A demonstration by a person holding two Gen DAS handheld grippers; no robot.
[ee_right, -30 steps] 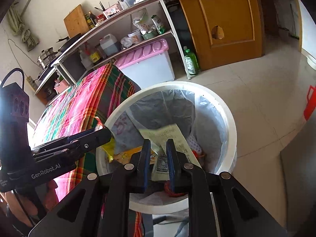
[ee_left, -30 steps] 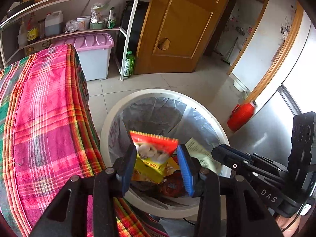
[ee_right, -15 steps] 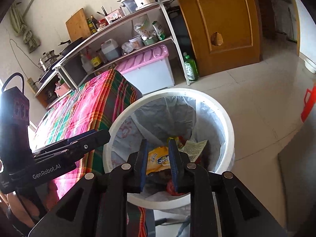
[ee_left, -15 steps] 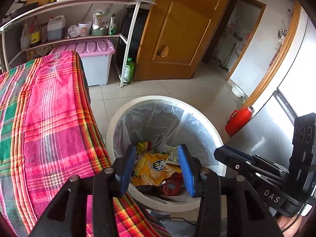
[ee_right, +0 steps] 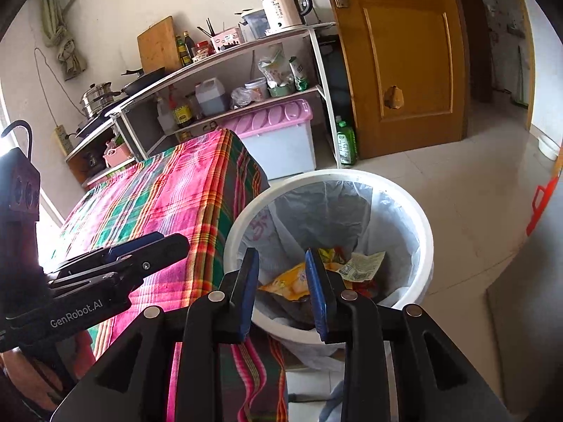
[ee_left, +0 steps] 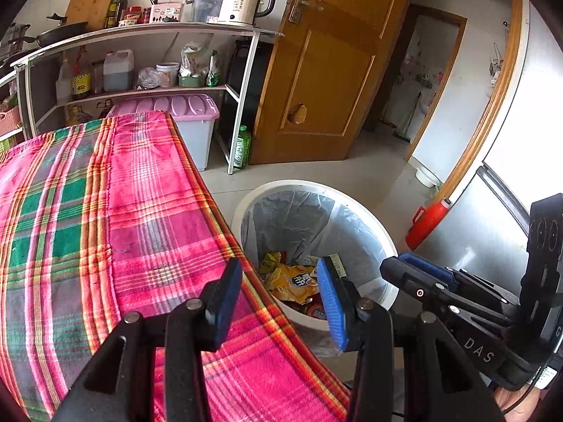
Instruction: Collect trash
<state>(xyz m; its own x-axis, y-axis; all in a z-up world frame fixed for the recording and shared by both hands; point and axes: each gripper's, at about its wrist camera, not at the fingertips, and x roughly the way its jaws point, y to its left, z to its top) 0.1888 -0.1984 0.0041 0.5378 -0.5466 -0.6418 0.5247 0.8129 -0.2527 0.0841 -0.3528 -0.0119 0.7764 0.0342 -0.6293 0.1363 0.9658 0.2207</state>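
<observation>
Trash (ee_left: 293,281) lies in the bin (ee_left: 387,242); both claws, left (ee_left: 279,299) and right (ee_right: 281,290), gape empty.

My right gripper (ee_right: 281,292) is hanging open with nothing in it, right over the near rim of the white bin (ee_right: 424,225). Yellow chip bag (ee_right: 285,279) and a crumpled receipt (ee_right: 362,265) sit inside. Plaid tablecloth (ee_right: 169,204) is just beside it.
</observation>
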